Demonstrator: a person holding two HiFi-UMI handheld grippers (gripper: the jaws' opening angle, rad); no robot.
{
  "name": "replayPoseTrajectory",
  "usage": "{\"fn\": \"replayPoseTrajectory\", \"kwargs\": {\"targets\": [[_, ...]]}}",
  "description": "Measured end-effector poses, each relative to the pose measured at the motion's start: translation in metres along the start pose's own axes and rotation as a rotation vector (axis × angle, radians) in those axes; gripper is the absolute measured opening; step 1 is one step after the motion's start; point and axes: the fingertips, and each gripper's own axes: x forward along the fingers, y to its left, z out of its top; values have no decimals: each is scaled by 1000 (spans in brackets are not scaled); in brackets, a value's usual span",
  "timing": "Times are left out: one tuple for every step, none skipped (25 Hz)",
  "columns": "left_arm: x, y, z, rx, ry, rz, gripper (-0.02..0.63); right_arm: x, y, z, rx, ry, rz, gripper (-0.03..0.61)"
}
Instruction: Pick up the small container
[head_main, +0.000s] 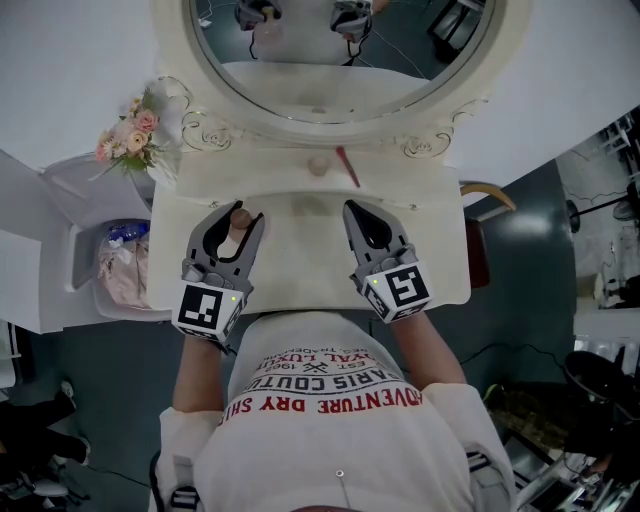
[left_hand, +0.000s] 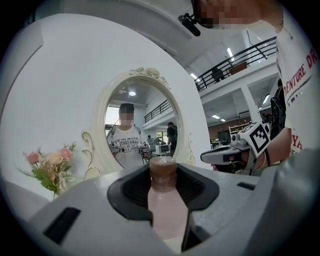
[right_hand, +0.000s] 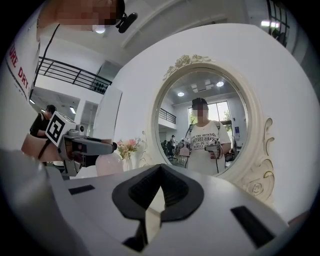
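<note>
Above vanity (head_main: 300, 275), left gripper (head_main: 238, 214) jaws grip small container (left_hand: 167, 202).

Oval mirror (head_main: 330, 80) above cream dressing table (head_main: 300, 208); pink flowers (head_main: 128, 138) at left.

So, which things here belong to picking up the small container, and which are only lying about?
Belong to the job:
- small container, pink with a brown cap
- left claw, closed on it

Lying about:
- right claw, empty
- red stick
- small round thing beside it
- flowers
- mirror
</note>
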Motion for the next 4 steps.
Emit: {"fn": "replayPoseTrajectory", "kwargs": {"targets": [[0,1,-1,-1,3,1,146,0,0,-1,0,1,-1,-3],[0,1,-2,-2,5,1,146,1,0,-1,-2,2,-2,-2],[0,2,-3,-3,8,1,146,1,0,-2,-4,3,-2,-3],[1,3,-4,-5,10,2,146,2,0,-3,-7,4,-3,-3]]}}
